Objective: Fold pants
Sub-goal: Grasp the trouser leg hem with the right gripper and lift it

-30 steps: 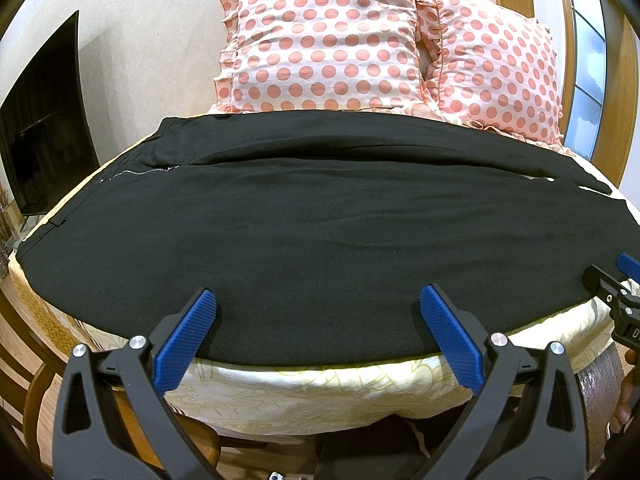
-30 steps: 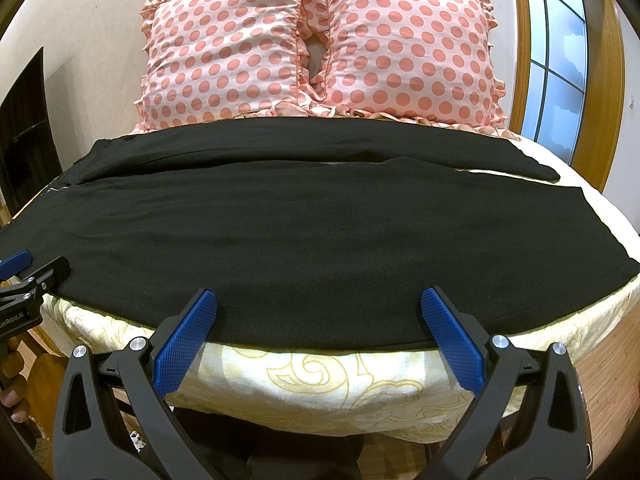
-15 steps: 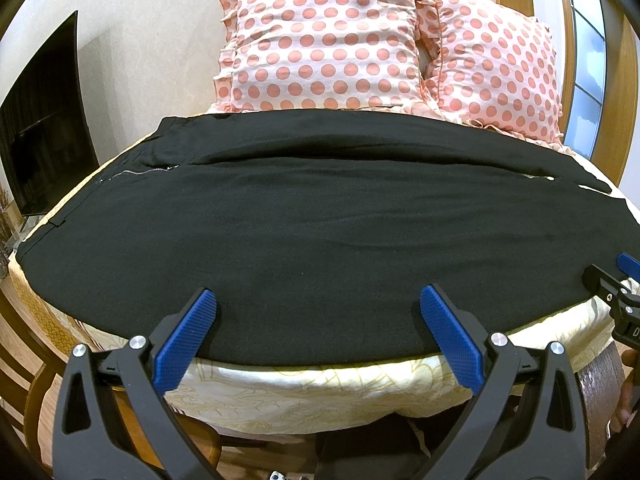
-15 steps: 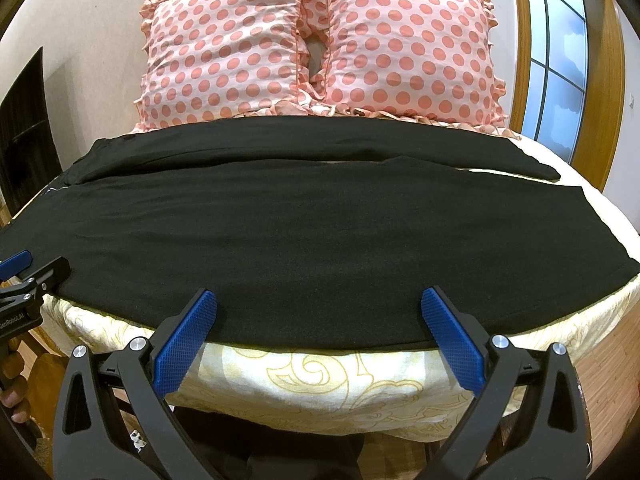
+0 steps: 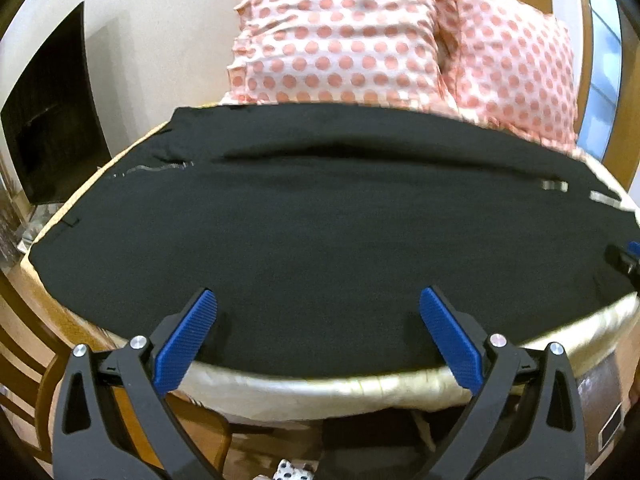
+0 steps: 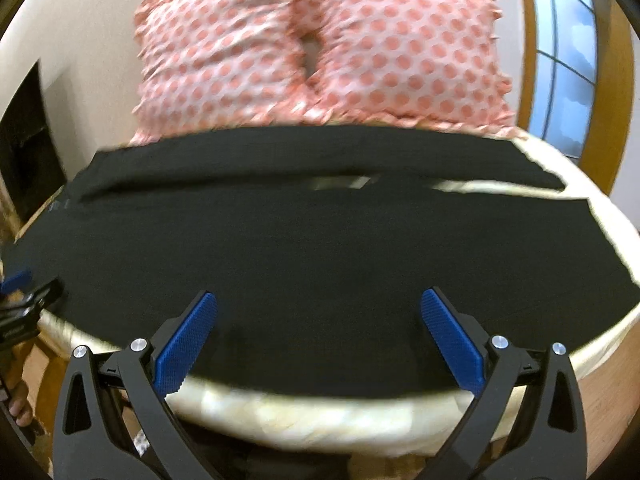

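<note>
Black pants lie flat across the bed, waistband at the left, leg ends at the right; they also show in the right wrist view. My left gripper is open and empty, its blue pads over the near edge of the pants. My right gripper is open and empty, over the near edge further right. The right gripper's tip shows at the right edge of the left wrist view. The left gripper's tip shows at the left edge of the right wrist view.
The bed has a cream patterned cover. Two pink polka-dot pillows stand at the headboard. A dark screen hangs at the left wall, a window at the right. Wooden chair parts stand beside the bed at the left.
Both grippers have moved forward and down toward the near edge of the pants; both views are now blurred by motion. The jaws stay open.
</note>
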A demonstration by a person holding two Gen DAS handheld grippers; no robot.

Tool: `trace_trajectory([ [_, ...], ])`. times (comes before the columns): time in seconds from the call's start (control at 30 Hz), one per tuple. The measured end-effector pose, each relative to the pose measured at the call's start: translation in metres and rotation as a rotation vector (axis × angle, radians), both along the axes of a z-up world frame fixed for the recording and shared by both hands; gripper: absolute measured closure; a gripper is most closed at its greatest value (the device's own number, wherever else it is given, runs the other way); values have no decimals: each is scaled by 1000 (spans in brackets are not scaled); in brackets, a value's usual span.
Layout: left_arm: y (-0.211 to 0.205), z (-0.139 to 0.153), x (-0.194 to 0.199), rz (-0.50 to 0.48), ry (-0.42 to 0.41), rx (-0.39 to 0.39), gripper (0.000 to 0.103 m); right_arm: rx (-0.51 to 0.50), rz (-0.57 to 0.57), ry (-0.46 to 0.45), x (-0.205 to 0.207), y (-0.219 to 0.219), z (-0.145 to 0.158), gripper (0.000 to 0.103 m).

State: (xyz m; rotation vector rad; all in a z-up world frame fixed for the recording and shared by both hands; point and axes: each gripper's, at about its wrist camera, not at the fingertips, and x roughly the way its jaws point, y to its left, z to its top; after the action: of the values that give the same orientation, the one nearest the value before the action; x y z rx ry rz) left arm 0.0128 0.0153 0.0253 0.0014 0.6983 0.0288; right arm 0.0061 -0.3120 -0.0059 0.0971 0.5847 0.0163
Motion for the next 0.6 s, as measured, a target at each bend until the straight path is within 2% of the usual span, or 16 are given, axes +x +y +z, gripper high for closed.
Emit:
trace_trajectory([
  [0.13, 19, 32, 19, 40, -67, -70, 2, 11, -120, -34, 32, -53, 44, 1],
  [0.3, 25, 51, 71, 126, -109, -35, 2, 46, -314, 36, 112, -122, 76, 1],
  [0.4, 25, 49, 97, 166, -111, -3, 2, 91, -446, 132, 171, -170, 74, 4],
  [0.5, 24, 41, 116, 188, -95, 26, 2, 156, -570, 244, 226, -213, 57, 21],
  [0.6, 26, 33, 125, 167, -79, 1, 2, 199, -667, 343, 273, -242, 35, 29],
])
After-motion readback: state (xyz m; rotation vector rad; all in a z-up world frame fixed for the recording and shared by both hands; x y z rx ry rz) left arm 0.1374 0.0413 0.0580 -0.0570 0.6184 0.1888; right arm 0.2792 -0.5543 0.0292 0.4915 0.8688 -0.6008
